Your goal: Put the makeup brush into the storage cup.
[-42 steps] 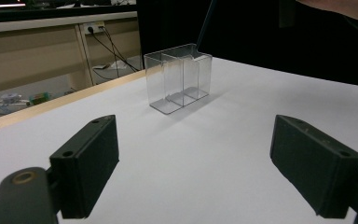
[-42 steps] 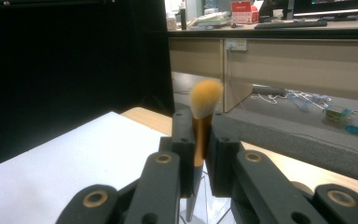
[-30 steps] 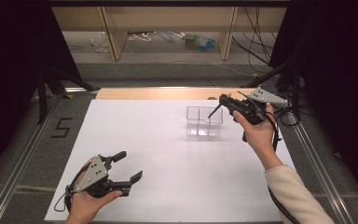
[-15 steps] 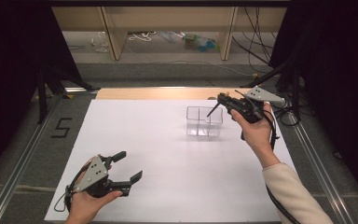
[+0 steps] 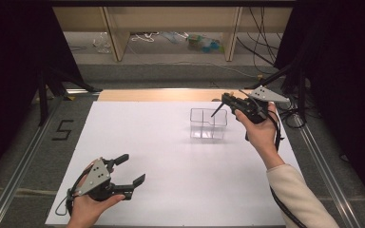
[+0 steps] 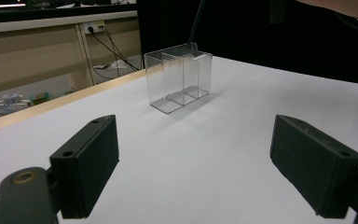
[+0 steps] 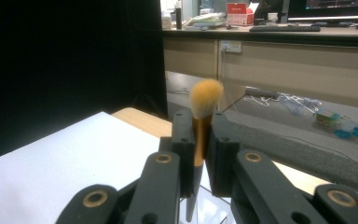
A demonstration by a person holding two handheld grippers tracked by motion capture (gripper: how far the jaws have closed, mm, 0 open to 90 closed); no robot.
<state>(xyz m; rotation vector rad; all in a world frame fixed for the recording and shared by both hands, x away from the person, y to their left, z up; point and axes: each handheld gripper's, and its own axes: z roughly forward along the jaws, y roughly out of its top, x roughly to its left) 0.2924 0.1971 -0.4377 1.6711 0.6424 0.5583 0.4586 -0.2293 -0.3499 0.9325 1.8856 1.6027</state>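
- Clamped between the jaws of the right gripper (image 5: 229, 100), right of centre in the high view, a makeup brush (image 7: 202, 122) is held with its dark handle tip angled down over the clear divided organizer (image 5: 209, 124).
- Spread wide, the left gripper (image 5: 127, 169) is held empty at lower left on the white table (image 5: 161, 156).

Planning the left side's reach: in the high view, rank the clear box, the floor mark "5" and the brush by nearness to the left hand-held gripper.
1. "5" mark, on the floor, left.
2. Clear box, far right on the table.
3. Brush, over the box, in the right hand-held gripper.
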